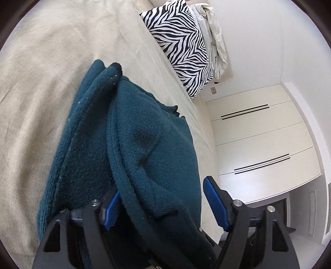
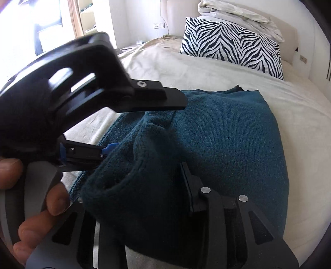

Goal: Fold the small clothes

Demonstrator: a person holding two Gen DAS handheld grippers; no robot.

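Note:
A dark teal knit garment [image 2: 227,140] lies folded on the bed, with a bunched edge [image 2: 128,165] rising toward the camera. My right gripper [image 2: 132,182] is open around that bunched edge; its right finger [image 2: 192,192] shows, and the cloth covers the left one. My left gripper [image 2: 148,124] reaches in from the left, held by a hand [image 2: 51,198], one finger above the cloth and one beside it. In the left wrist view the teal garment [image 1: 134,144] drapes between the blue pads [image 1: 215,204] of my open left gripper [image 1: 162,186]. The cloth rests against the left pad, and the right pad stands free.
The bed sheet [image 2: 206,68] is beige and spreads around the garment. A zebra-striped pillow [image 2: 233,47] leans at the headboard with a folded pale duvet [image 2: 238,14] on top. White wardrobe doors [image 1: 258,140] stand beyond the bed's edge in the left wrist view.

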